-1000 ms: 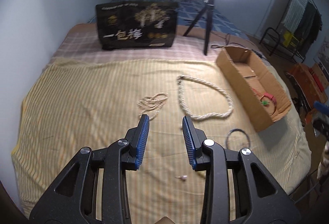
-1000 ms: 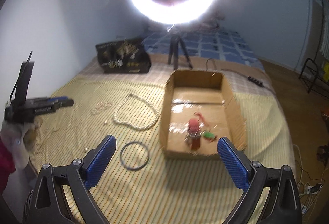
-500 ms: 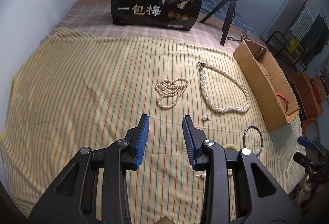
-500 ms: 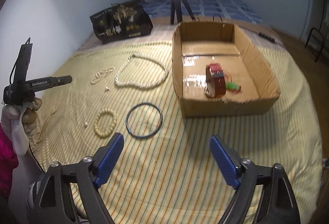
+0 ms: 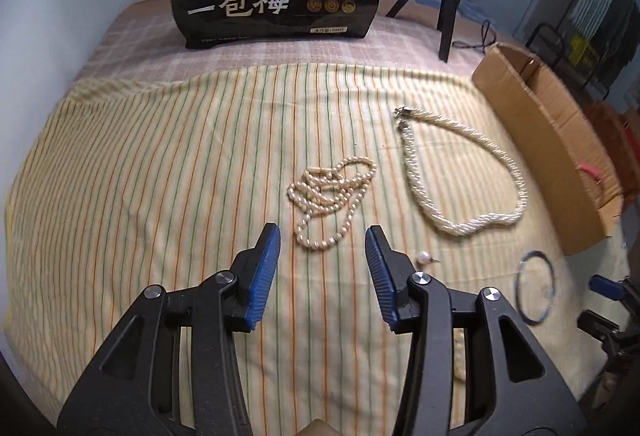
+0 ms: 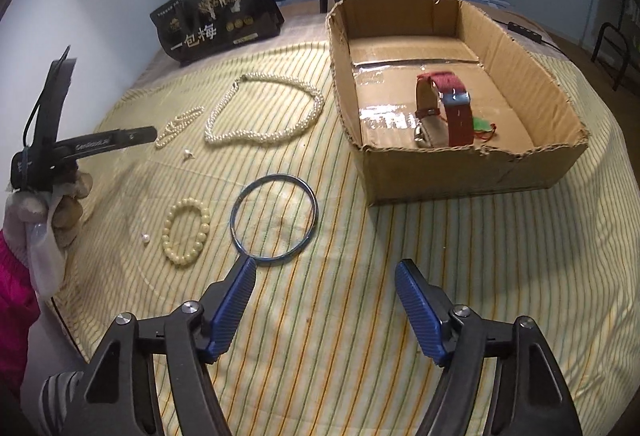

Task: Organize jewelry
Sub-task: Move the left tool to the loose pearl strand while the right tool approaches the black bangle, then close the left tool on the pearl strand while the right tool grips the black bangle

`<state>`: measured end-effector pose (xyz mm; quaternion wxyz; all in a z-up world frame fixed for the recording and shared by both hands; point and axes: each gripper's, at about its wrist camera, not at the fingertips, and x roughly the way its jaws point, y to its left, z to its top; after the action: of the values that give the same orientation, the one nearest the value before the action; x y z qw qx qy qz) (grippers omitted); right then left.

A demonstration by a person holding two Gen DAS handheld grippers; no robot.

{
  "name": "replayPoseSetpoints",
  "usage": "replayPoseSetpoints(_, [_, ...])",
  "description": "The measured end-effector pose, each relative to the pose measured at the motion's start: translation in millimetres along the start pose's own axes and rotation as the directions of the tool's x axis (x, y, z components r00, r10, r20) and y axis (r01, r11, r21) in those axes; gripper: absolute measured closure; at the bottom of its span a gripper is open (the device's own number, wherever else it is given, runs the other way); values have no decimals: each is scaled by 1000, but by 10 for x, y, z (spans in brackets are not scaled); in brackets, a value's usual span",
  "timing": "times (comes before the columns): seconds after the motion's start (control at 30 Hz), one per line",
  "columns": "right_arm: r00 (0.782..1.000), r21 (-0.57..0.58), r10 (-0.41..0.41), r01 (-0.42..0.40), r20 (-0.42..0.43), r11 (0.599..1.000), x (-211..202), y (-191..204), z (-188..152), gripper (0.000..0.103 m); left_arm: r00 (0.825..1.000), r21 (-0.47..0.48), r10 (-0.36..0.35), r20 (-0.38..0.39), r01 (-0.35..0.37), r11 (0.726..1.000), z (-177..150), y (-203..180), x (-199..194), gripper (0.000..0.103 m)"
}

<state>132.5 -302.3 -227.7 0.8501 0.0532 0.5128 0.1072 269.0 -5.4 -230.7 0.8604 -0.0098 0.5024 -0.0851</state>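
While both tools hang over the striped cloth (image 5: 160,163) on the bed, nothing is gripped yet. Take the box (image 6: 460,171) as the landmark: it sits open-topped at the cloth's edge, already holding a red watch (image 6: 444,107) and a small green piece (image 6: 482,125), so it looks like the collecting place, and the loose items lie spread flat beside it where each can be pinched singly.

Nearest the box's long wall lies the rope necklace (image 5: 460,179). Beyond that, farther from the box, is the bunched pearl strand (image 5: 332,195). The left hand-held gripper (image 5: 322,268) is aimed just short of that strand; its jaws have just been opening to a moderate gap, with only cloth between them, probably to straddle the heap. A pearl stud (image 5: 424,257) lies just beside its box-side finger.

Off the box's near corner lies the bangle (image 6: 274,222), with a bead bracelet (image 6: 186,232) beyond it. The right hand-held gripper (image 6: 326,300) has just been closing yet stands wide and empty, one finger's tip at the bangle's rim; whether it touches I cannot tell.
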Motion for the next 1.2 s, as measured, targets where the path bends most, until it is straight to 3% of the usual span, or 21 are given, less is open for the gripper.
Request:
replayPoseSetpoints(0.03, [1000,0,-2,2,-4,1000,26,8,1,28,1000,12,6,-3,-6,1000,19,-21,42,58])
replayPoseSetpoints(0.1, [1000,4,-2,2,-12,1000,73,17,6,28,1000,32,16,-13,-16,999,55,-60,108,40])
replayPoseSetpoints(0.13, [1000,6,-1,1,-15,1000,97,20,10,28,1000,40,16,-12,-16,999,70,-73,131,39])
replayPoseSetpoints(0.5, [1000,80,-21,23,-19,997,243,-5,125,32,998,81,70,-5,-69,994,114,-129,406,38])
replayPoseSetpoints(0.77, [994,115,-104,107,-26,988,393,75,187,36,997,72,68,29,-70,995,154,-117,461,39])
replayPoseSetpoints(0.93, [983,55,-180,181,-25,982,522,200,177,46,996,73,70,56,-74,995,164,-116,459,54])
replayPoseSetpoints(1.07, [984,12,-176,176,-4,984,541,283,160,73,995,72,74,71,-79,994,157,-119,440,75])
replayPoseSetpoints(1.1, [986,11,-167,167,-1,986,537,284,165,77,995,70,72,72,-77,995,154,-114,432,85])
replayPoseSetpoints(1.17, [991,15,-132,132,0,991,527,285,176,92,995,67,71,71,-76,995,148,-102,412,94])
replayPoseSetpoints(1.2, [993,21,-115,115,1,993,520,276,181,94,995,66,71,69,-75,995,146,-95,404,96])
